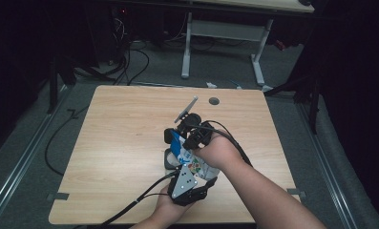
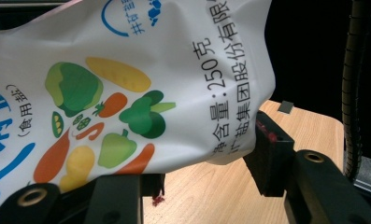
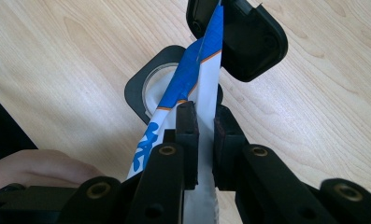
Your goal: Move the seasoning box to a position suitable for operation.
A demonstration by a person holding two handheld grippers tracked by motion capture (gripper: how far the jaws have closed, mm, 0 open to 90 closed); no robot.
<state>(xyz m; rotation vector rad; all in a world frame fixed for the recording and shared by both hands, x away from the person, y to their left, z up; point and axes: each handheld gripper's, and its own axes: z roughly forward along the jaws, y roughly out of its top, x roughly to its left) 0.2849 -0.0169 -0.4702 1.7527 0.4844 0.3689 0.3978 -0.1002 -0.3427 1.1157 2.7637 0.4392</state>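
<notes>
A white salt bag (image 1: pixel 196 164) printed with vegetables and blue lettering hangs above the table between both grippers. My left gripper (image 1: pixel 187 177) grips the bag's bulky lower body (image 2: pixel 127 93), one jaw under it and the other pressed against its edge. My right gripper (image 3: pixel 200 126) is shut on the bag's thin blue-and-white top edge (image 3: pixel 192 79). Directly beneath stands a black square container (image 3: pixel 139 91) with a round opening, its hinged lid (image 3: pixel 253 42) flipped open.
The wooden table (image 1: pixel 125 133) has bare room to the left and at the back, with a round cable hole (image 1: pixel 214 100) near its far edge. Cables trail from both grippers. Another desk's white legs (image 1: pixel 187 47) stand beyond.
</notes>
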